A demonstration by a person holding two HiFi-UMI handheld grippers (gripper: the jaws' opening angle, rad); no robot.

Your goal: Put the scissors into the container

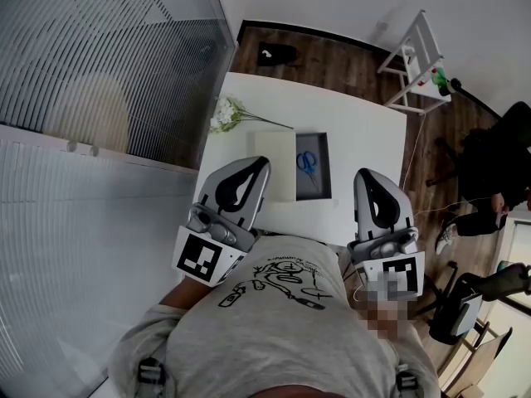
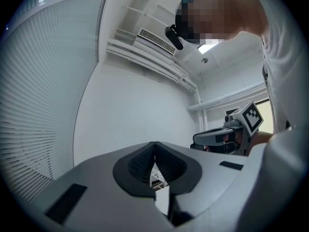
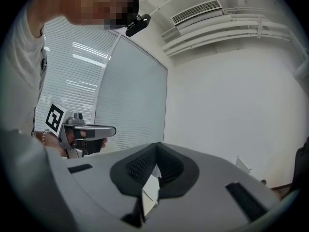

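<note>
The blue-handled scissors (image 1: 306, 162) lie inside the dark grey container (image 1: 326, 169) on the white table (image 1: 357, 131). A pale flat lid (image 1: 275, 166) lies against the container's left side. I hold both grippers level at chest height, near the table's front edge. My left gripper (image 1: 260, 164) is left of the container, its jaws pressed together on nothing (image 2: 154, 144). Out to the right of the container, my right gripper (image 1: 366, 175) is shut and empty too (image 3: 157, 145). Each gripper view looks over the room and shows the other gripper, not the scissors.
A bunch of white flowers (image 1: 227, 114) lies at the table's left edge. Window blinds (image 1: 99, 65) line the left. A white rack (image 1: 412, 60) stands at the back right, a seated person in black (image 1: 496, 168) at the right, an office chair (image 1: 461, 307) near me.
</note>
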